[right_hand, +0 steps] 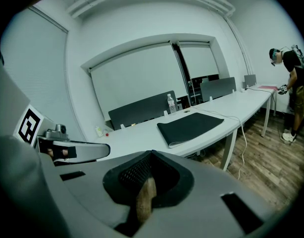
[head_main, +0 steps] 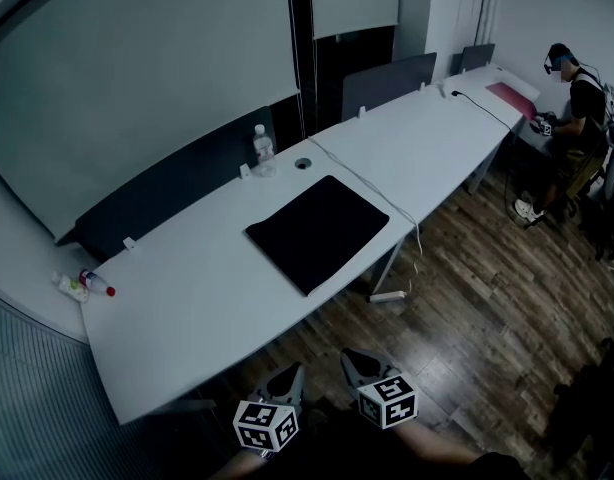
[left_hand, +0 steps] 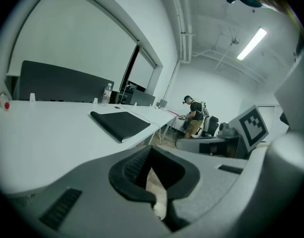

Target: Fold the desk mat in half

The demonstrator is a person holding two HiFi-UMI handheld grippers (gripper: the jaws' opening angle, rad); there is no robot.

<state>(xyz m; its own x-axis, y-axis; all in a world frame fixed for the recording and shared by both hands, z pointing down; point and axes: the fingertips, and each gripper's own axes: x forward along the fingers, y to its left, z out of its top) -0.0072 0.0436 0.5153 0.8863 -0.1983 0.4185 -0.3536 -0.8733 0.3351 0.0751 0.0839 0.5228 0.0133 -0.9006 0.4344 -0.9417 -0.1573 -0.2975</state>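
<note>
The black desk mat [head_main: 322, 230] lies flat in the middle of the long white desk [head_main: 187, 308], near its front edge. It also shows as a dark slab in the left gripper view [left_hand: 120, 123] and the right gripper view [right_hand: 190, 125]. My left gripper [head_main: 287, 378] and right gripper [head_main: 359, 366] hang side by side over the wood floor in front of the desk, well short of the mat. Both are shut with nothing between the jaws, as the left gripper [left_hand: 152, 150] and the right gripper [right_hand: 151, 155] show in their own views.
A water bottle [head_main: 263, 151] stands behind the mat beside a cable hole [head_main: 304, 164]. A white cable [head_main: 387, 203] runs over the desk edge to a power strip [head_main: 389, 295] on the floor. Small bottles [head_main: 82, 285] sit at the left end. A person [head_main: 577, 108] works at the far right.
</note>
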